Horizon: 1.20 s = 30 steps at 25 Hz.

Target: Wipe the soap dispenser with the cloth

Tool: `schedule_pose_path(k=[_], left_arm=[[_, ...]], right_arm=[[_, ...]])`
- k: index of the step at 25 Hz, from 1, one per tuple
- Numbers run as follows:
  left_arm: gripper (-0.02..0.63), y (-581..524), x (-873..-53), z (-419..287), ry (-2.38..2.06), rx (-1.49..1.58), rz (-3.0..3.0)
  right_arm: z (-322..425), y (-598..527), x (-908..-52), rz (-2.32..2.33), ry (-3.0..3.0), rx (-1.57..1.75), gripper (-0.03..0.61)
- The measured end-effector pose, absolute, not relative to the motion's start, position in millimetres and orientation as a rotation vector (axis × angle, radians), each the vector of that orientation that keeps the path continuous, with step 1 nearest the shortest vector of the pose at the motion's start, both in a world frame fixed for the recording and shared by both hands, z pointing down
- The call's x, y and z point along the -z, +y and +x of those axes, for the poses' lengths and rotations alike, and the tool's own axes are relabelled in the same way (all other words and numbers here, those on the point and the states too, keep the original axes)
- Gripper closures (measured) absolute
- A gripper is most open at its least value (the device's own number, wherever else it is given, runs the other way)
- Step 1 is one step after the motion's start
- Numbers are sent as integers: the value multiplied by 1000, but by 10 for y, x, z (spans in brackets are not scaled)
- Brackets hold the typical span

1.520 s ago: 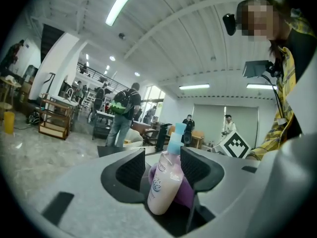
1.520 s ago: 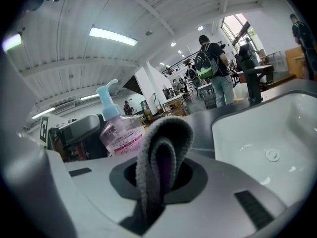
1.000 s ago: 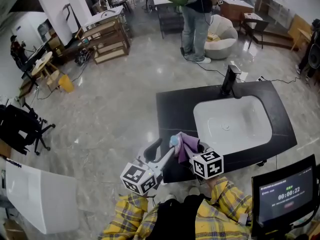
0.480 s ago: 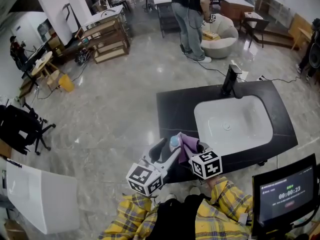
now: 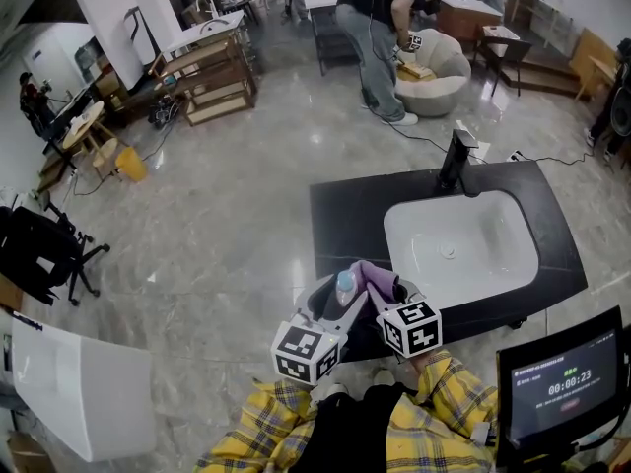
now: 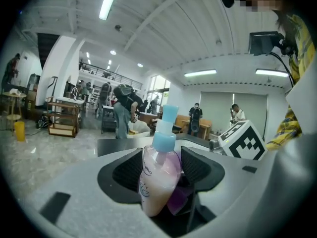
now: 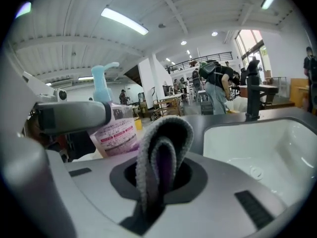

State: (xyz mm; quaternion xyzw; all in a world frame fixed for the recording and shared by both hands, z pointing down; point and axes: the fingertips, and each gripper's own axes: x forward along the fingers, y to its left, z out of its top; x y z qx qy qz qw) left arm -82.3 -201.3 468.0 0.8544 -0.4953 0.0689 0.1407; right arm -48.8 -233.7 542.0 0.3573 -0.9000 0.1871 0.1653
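Note:
My left gripper (image 6: 159,168) is shut on the soap dispenser (image 6: 157,173), a clear pink bottle with a light blue pump, held upright between the jaws. In the head view the soap dispenser (image 5: 345,285) sits over the near left corner of the black counter (image 5: 340,220). My right gripper (image 7: 159,175) is shut on a folded purple cloth (image 7: 161,157), whose fold sticks up out of the jaws. The cloth (image 5: 378,282) lies right beside the bottle, on its right. In the right gripper view the soap dispenser (image 7: 115,128) stands just left of the cloth.
A white sink basin (image 5: 461,243) is set in the counter, with a black faucet (image 5: 455,160) at its far edge. A monitor (image 5: 562,382) stands at the near right. A person (image 5: 380,37) stands beyond the counter on the glossy floor.
My left gripper has moved right and nearer the counter with the bottle in it, closing in on the cloth. The person in the background has bent over.

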Motion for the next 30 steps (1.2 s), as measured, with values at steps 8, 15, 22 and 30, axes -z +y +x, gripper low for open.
schedule_pose_path(k=[8,15,22,30], left_arm=[[397,-2053,-4764,-825,-1394,-284,2503],[403,-2062,-4785,-770,-1215,-362,2629],[405,-2089,-4840,-707,-957,-404,2773],[408,-1946,-4713,-742,-654,-453,2913]], right_arm=[[-260,-2483,-5042,1165,-2646,-511,535],[-191,-2470,-4912,1179,-2686,-535,535],[-137,-2382,-4941,1169,-2691,-552,535],[-73,-2113,-4757,1194,-2689,-575,535]])
